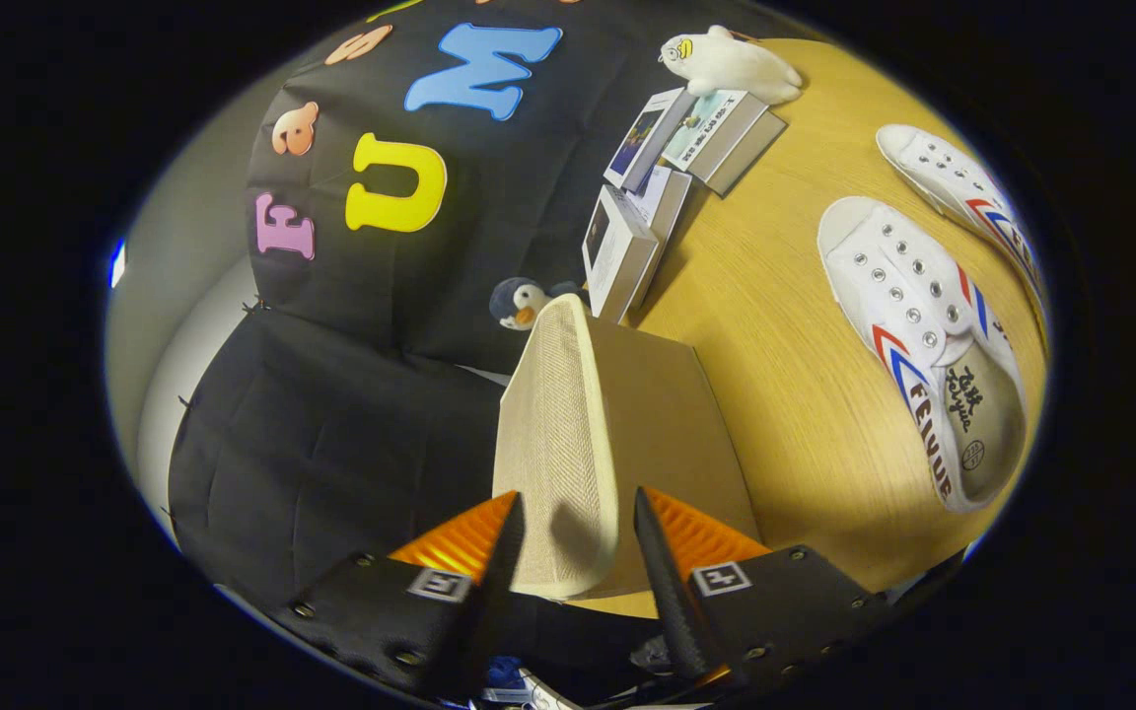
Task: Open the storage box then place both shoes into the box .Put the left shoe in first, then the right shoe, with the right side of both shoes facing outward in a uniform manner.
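Observation:
My gripper (576,528) is shut on the beige woven lid (553,424) of the storage box; the lid's edge sits pinched between both fingers and is lifted up from the box. The box's plain beige panel (672,424) shows just beyond the fingers, standing on the wooden table (755,296). Two white shoes with red and blue stripes lie side by side on the table past the box. The nearer shoe (923,345) shows its open heel and insole. The farther shoe (962,187) lies beyond it near the table's edge.
A cluster of small books and cartons (686,148) stands along the booth wall beyond the box, with another white carton (617,251) closer in. A white plush toy (726,64) lies on the books. A small penguin toy (519,301) sits behind the lid.

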A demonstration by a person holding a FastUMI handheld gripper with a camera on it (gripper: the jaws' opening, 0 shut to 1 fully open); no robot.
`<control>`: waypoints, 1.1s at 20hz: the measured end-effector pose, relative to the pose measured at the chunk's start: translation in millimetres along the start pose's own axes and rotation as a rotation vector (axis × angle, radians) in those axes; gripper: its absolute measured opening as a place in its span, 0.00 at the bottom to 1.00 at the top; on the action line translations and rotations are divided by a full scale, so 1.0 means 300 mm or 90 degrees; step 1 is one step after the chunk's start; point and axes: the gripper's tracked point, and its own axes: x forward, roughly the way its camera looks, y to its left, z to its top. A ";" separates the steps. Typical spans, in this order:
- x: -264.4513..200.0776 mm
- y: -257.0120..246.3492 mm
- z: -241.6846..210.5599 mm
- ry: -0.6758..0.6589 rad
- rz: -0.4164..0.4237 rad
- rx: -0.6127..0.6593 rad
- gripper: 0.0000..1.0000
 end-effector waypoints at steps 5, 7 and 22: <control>-0.005 0.022 0.002 0.024 0.023 0.009 0.29; -0.019 0.031 0.038 -0.001 0.044 0.014 0.15; -0.045 0.465 0.022 0.022 0.127 -0.124 0.00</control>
